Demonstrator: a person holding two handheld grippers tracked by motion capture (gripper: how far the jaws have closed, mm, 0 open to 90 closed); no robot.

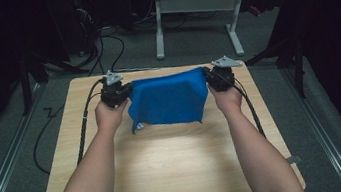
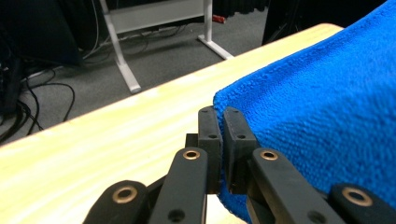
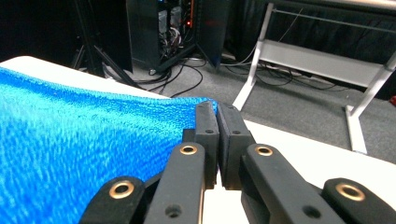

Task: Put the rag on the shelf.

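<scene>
A blue towel (image 1: 169,98) hangs stretched between the two grippers above the far half of the wooden table (image 1: 169,172). My left gripper (image 1: 126,89) is shut on the towel's upper left corner; in the left gripper view the blue towel (image 2: 322,112) spreads to the right of the pinched jaws of the left gripper (image 2: 220,114). My right gripper (image 1: 207,76) is shut on the upper right corner; in the right gripper view the towel (image 3: 84,140) runs off to the left of the right gripper (image 3: 215,108). The towel's lower edge droops toward the tabletop.
A white desk frame (image 1: 195,14) stands on the grey floor beyond the table. Cables (image 1: 111,48) lie on the floor at the back left. Dark equipment racks (image 3: 168,28) stand behind. A metal rail (image 1: 2,170) runs along the table's left side.
</scene>
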